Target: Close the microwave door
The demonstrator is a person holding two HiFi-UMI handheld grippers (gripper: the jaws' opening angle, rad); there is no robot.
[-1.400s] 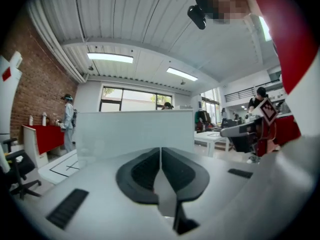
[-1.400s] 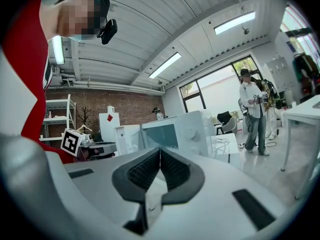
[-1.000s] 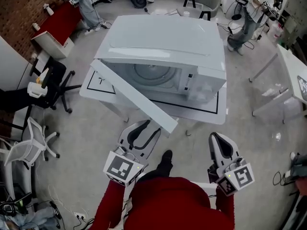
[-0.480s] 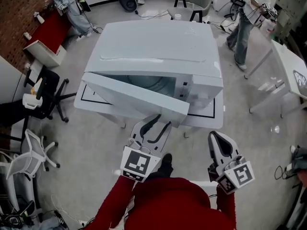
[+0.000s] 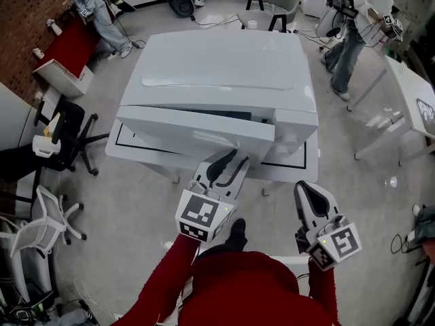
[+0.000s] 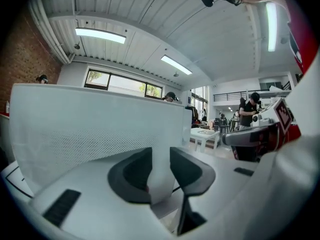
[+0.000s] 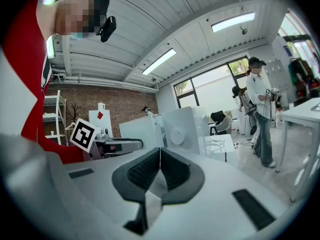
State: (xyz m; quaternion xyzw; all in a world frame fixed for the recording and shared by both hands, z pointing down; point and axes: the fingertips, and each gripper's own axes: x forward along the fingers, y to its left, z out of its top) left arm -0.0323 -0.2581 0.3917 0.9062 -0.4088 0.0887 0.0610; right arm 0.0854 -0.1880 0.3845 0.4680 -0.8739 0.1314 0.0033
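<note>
A white microwave [image 5: 224, 66] sits on a white table [image 5: 299, 167] toward 12 o'clock in the head view. Its door [image 5: 194, 131] is almost shut, with a thin gap at its right end. At 6 o'clock, the left gripper [image 5: 228, 159] points at the door's front, its jaws spread but closing with nothing between them. At 5 o'clock, the right gripper [image 5: 304, 189] is pressed together and empty.

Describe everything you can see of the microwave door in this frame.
The microwave door is a wide white panel, glossy like plastic, with a fine dotted mesh window visible in the left gripper view. Hinged at its left, it stands almost shut; a thin dark gap shows along its top towards the right. The left gripper meets its front face low down, apparently pushing, jaws closing with nothing clamped between them.
</note>
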